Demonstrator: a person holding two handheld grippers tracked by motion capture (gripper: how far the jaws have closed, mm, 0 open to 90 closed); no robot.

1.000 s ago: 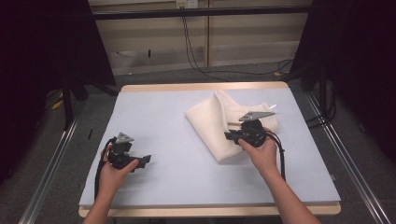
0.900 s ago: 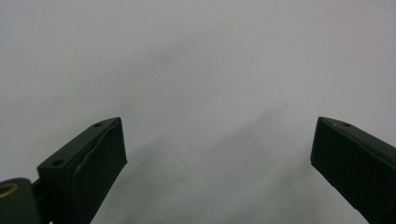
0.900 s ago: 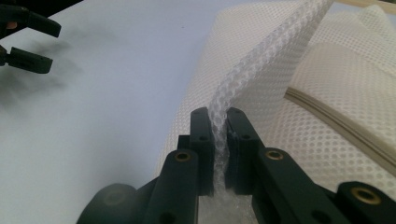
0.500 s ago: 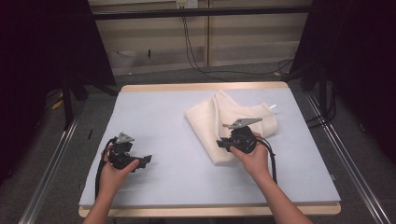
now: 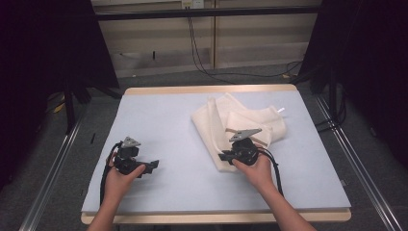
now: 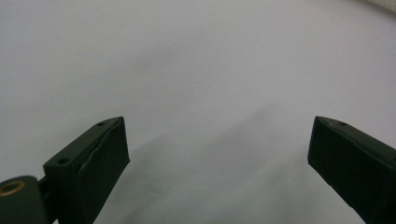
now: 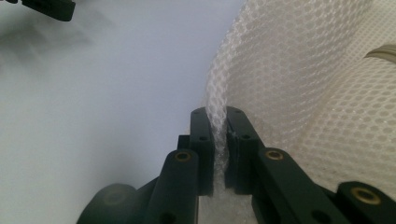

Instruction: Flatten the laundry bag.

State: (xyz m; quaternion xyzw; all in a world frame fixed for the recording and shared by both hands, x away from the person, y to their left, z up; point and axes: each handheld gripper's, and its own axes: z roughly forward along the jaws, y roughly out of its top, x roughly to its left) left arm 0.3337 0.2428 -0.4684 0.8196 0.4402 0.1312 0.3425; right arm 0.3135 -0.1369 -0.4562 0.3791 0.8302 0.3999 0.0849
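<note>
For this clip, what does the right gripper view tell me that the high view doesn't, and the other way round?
Right gripper view: the cloth is an open mesh weave, and a fold of it is pinched between the closed jaws of the right gripper.

High view: the whole crumpled cloth lies on the right half of the table; the left gripper rests apart from it, near the front left.

Both: the right gripper at the cloth's edge, over the pale table.

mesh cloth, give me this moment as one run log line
right gripper: shut on mesh cloth edge | left gripper: open, nothing between jaws | cloth: bunched on table
</note>
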